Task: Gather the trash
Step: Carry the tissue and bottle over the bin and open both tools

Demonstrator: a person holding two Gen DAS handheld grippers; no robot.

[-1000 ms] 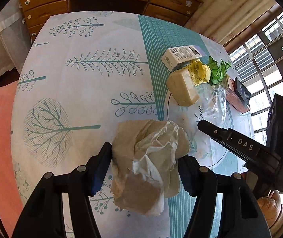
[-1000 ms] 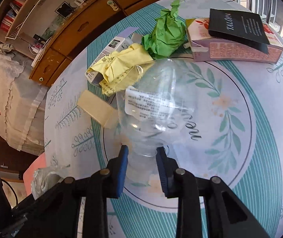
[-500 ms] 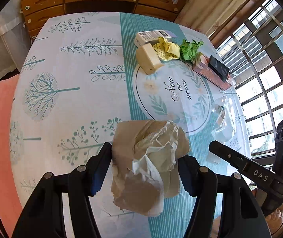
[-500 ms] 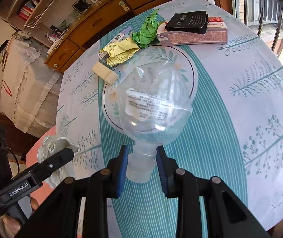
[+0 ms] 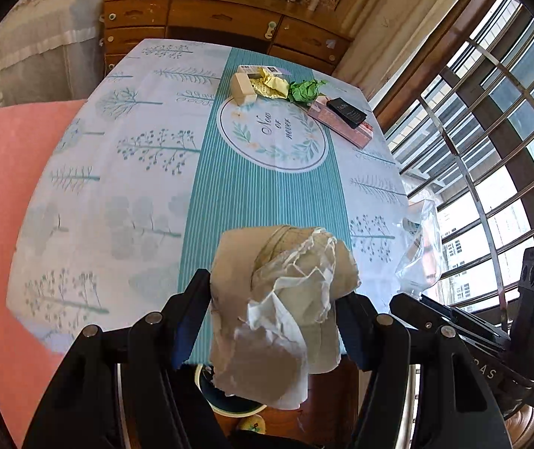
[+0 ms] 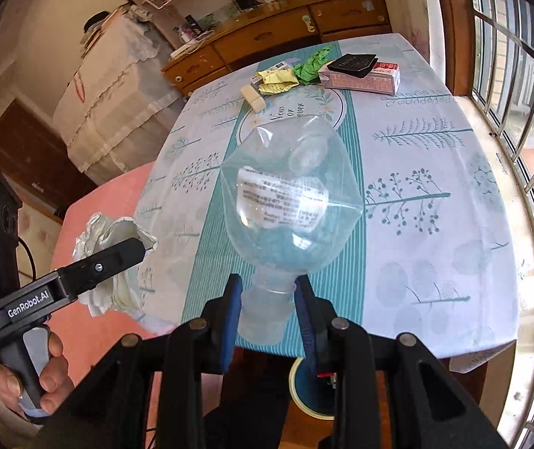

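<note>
The table (image 5: pixel 80 194), draped in a smooth white cloth printed with teal trees and a striped teal centre band, carried a cluster of things along its far edge. Largest there was a flat pink rectangular carton (image 5: pixel 345 127) near the far right corner, a black wallet-like case (image 5: pixel 346 110) lying on top of it. Beside it sat a crumpled green paper wad (image 5: pixel 304 91), a creased yellow wrapper (image 5: pixel 272 85), a white printed box (image 5: pixel 255 70) and a beige block (image 5: pixel 242 88).

A crushed clear plastic bottle (image 6: pixel 289 202) with a white label was held above the table's near edge, its long axis pointing away from the camera toward the far edge, neck nearest. The right gripper (image 6: pixel 269 307) was clamped on that neck.

A crumpled beige and white paper wad (image 5: pixel 282 307), wrinkled and torn-edged, hung over the near edge, its length running downward, pinched between the pads of the left gripper (image 5: pixel 274 321).
</note>
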